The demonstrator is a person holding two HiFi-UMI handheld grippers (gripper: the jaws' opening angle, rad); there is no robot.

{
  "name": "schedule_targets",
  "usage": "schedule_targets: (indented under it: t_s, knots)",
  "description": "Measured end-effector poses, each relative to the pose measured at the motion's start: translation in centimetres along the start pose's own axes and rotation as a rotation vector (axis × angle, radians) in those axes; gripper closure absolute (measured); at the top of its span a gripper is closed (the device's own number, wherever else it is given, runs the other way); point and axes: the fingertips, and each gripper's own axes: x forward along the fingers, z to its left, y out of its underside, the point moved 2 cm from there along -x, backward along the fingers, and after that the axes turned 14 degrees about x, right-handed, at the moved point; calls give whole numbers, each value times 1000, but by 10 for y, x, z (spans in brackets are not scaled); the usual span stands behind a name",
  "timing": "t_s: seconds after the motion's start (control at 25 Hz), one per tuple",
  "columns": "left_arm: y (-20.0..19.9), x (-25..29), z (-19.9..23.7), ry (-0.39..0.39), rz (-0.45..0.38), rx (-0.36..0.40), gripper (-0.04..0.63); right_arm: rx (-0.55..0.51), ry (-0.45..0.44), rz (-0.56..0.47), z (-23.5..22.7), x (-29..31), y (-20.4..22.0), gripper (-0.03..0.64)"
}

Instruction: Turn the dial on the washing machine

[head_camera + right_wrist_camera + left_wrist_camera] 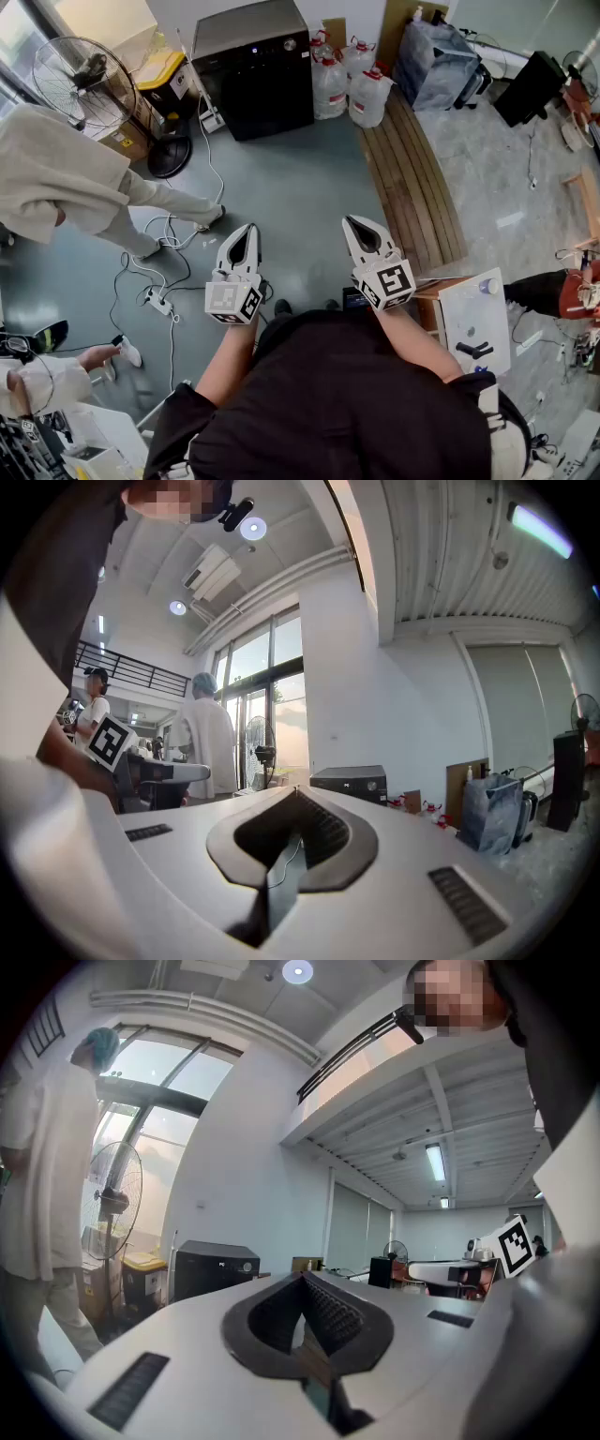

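The washing machine point(253, 67) is a black box standing at the far wall, several steps away across the grey floor, with a small round dial point(289, 44) near its top right. Both grippers are held level at waist height, far short of it. My left gripper point(251, 228) is shut and holds nothing; in the left gripper view its tips point(302, 1276) meet, with the machine point(214, 1265) and dial point(247, 1267) small beyond them. My right gripper point(349, 221) is also shut and holds nothing; past its tips point(296, 789) stands the machine point(349, 781).
A person in white point(66, 178) stands left, near a standing fan point(82, 70) and a yellow bin point(161, 70). Cables and a power strip point(157, 300) lie on the floor left. Water jugs point(347, 84) sit right of the machine. A wooden bench point(412, 187) runs along the right.
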Motion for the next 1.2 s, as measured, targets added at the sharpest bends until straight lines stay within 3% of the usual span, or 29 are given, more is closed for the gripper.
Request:
schedule_targets:
  t_s: [0.28, 0.64, 0.92, 1.2]
  knots:
    - [10, 21, -19, -29, 7, -13, 586, 14, -25, 4, -34, -5, 7, 595]
    - [25, 51, -2, -22, 26, -10, 584, 17, -48, -7, -63, 31, 3, 594]
    - [45, 130, 57, -30, 29, -28, 586, 14, -23, 25, -98, 115, 5, 594]
    - [34, 228, 138, 12, 17, -35, 586, 13, -38, 70, -115, 234, -15, 594]
